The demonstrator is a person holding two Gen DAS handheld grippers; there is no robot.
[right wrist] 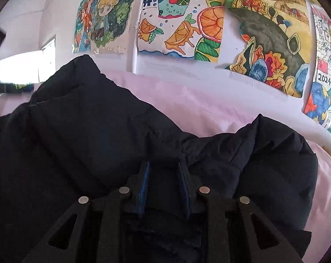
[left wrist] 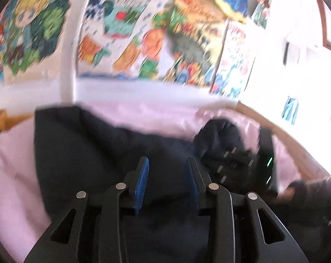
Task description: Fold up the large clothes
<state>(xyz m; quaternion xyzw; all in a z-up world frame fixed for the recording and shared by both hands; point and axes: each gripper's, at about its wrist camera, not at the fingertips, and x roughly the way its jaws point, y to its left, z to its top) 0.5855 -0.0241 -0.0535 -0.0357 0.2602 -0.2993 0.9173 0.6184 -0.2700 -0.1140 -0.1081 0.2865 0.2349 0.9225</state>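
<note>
A large dark navy puffer jacket point(left wrist: 88, 153) lies on a pink sheet point(left wrist: 14, 164). My left gripper point(left wrist: 168, 164) is open just above the jacket, with nothing between its blue pads. The view is motion-blurred. The right gripper shows at the right of the left wrist view point(left wrist: 250, 164), down on the jacket. In the right wrist view the jacket point(right wrist: 88, 135) fills the lower frame. My right gripper point(right wrist: 164, 167) has its jaws parted with jacket fabric bunched between them; whether it grips the fabric is unclear.
The pink sheet point(right wrist: 209, 109) covers a bed against a white wall hung with colourful drawings point(right wrist: 178, 22). A wooden bed edge point(left wrist: 285, 135) curves at the right. A window point(right wrist: 25, 65) shows at the far left.
</note>
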